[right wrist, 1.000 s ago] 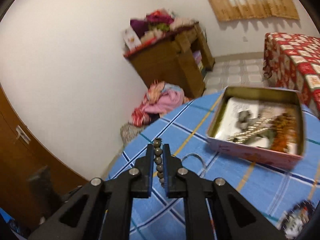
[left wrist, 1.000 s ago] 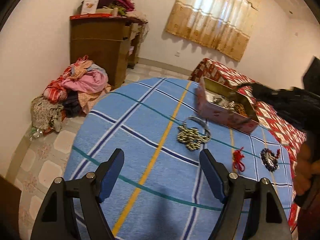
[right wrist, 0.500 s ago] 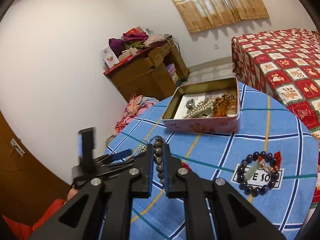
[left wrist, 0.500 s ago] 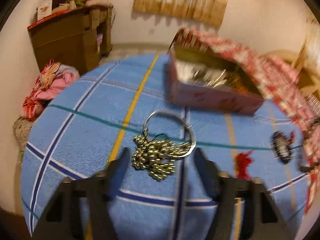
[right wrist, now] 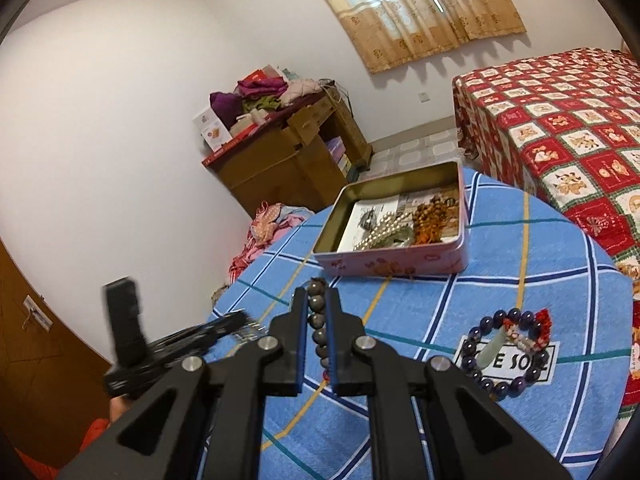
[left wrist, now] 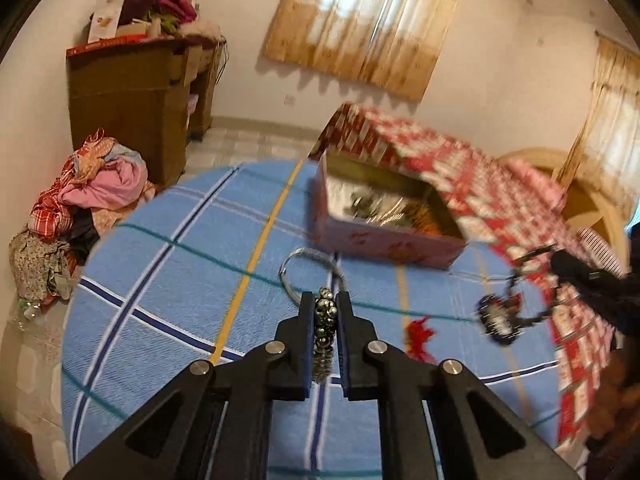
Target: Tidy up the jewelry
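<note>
Silver-toned beads of a clustered necklace are seen bunched between the pads of the left claw, whose jaws are closing down onto them; the thin wire hoop of the same piece is left lying on the blue checked cloth just ahead of the fingertips. Dark round beads of a second strand are pinched in the right claw, which is squeezed almost fully together on them, a bead poking out past the tips. A pink tin is set further back on the round surface, its lid off, with pearls, an orange bead strand and printed paper lying inside. Nearer the right claw, a dark blue bead bracelet with red tassels is laid over a printed label. A small red knot is spotted on the cloth in the left view, between the necklace and the bracelet. Beyond the surface, a bed with a red patterned cover, a wooden cabinet piled with clothes and a curtained window are seen.
</note>
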`<state>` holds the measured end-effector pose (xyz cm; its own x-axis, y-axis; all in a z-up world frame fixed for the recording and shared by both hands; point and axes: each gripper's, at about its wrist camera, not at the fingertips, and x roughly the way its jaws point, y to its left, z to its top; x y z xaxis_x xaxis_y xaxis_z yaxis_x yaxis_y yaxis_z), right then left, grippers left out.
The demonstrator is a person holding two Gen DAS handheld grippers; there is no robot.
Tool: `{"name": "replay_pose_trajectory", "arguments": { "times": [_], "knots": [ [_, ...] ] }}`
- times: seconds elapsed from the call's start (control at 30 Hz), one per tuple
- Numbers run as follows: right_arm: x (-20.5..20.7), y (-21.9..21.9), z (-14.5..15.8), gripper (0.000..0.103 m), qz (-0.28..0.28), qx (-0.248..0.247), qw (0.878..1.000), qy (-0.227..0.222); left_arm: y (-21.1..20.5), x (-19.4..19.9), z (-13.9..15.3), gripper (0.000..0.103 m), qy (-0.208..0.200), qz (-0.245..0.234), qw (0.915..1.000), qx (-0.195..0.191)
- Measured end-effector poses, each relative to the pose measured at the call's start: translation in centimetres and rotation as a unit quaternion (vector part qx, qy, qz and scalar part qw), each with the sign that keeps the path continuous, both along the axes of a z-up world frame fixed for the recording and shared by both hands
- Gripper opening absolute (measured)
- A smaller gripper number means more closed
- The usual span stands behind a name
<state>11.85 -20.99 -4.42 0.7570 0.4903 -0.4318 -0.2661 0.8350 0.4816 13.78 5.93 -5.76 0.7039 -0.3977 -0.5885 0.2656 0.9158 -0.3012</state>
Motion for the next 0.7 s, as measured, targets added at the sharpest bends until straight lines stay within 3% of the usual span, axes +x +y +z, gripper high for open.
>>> {"name": "replay_pose_trajectory", "arguments": {
  "times": [0.3, 0.57, 0.7],
  "knots": [
    [-0.3, -1.1, 2.0, 0.011, -0.013, 0.011, 1.000, -0.023, -1.9, -0.2, 5.0, 0.009, -0.059, -0.034, 0.9975, -0.017],
    [3.6, -2.7, 4.7, 0.011, -0.026, 0.020, 0.998, -0.047, -6.4, 4.9, 8.1, 0.009, -0.096, -0.079, 0.9920, -0.022],
    [7.0, -3.5, 4.6, 0.011, -0.053, 0.027, 0.997, -0.052, -8.6, 8.5, 8.1, 0.009, -0.102, -0.084, 0.9910, -0.022]
  ]
}}
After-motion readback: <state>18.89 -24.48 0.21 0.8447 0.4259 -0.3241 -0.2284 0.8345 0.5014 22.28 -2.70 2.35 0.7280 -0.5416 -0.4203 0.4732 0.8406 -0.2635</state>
